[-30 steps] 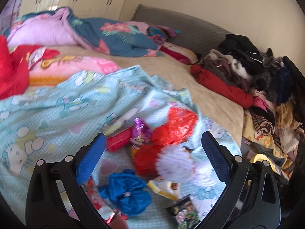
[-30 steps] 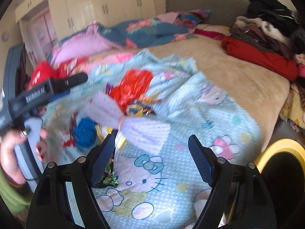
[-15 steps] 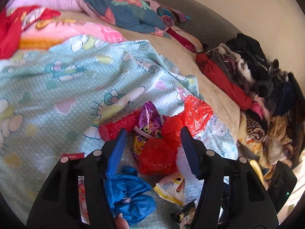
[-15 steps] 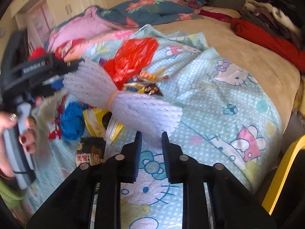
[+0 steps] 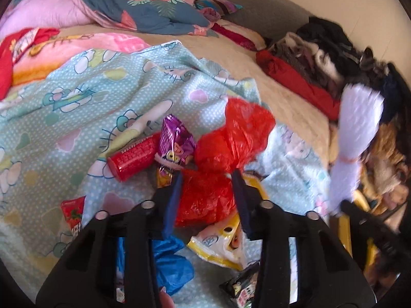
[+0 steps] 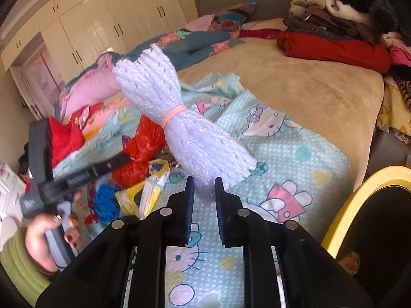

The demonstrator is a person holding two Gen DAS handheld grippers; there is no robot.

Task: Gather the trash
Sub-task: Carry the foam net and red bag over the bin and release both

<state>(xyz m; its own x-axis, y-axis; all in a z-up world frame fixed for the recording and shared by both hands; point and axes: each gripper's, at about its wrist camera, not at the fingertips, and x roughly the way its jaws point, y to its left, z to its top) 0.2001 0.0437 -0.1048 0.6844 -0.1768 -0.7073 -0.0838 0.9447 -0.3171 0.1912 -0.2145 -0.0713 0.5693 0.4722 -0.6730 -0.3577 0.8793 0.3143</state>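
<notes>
Right wrist view: right gripper clamped on the near end of a white foam net bundle, lifted clear of the bedspread. Light, springy, crushable (best pinched at the rubber-banded waist). Left gripper closed partway around a red plastic bag: soft, slippery, crinkly; contact unclear.

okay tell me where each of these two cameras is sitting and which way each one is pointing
Left wrist: on the left gripper, looking down along its fingers at the red plastic bag they close on, atop the blanket.
Right wrist: on the right gripper, facing across the bed toward the wardrobes; its fingers pinch a white foam net bundle; the person's left hand shows.
Shared: the bag, bundle, blanket and yellow bin.
</notes>
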